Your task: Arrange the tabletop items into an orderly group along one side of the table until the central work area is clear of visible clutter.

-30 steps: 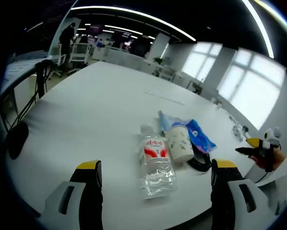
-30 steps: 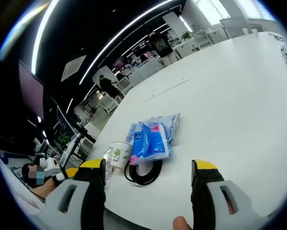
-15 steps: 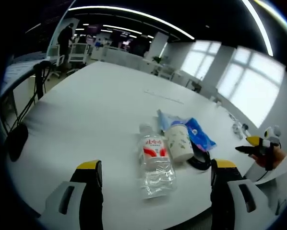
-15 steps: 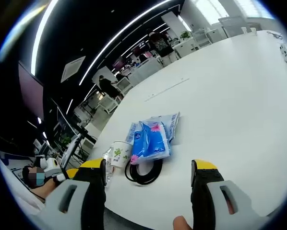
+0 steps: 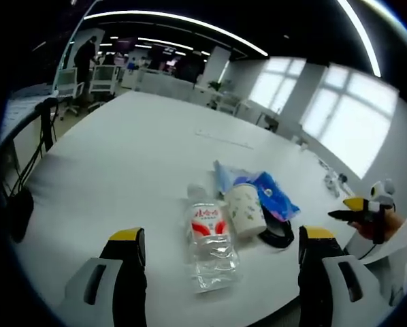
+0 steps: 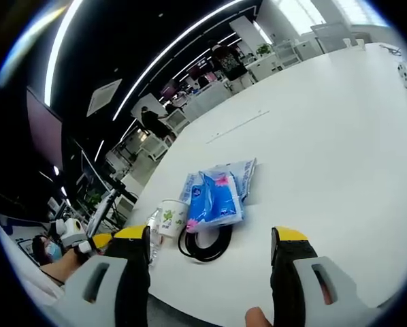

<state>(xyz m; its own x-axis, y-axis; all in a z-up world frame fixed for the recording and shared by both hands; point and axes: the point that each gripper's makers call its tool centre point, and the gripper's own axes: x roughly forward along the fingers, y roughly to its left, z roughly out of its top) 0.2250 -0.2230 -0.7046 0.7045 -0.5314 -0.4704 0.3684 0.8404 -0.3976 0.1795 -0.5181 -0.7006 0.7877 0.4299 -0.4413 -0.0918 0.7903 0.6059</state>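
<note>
Left gripper (image 5: 217, 255): jaws spread wide, holding nothing. Right gripper (image 6: 210, 252): jaws likewise parted and empty; it also appears at the right edge of the left gripper view.

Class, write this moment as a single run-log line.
left gripper: open, empty | right gripper: open, empty | water bottle, paper cup, blue packets, black cable: clustered near table edge | nothing held
</note>
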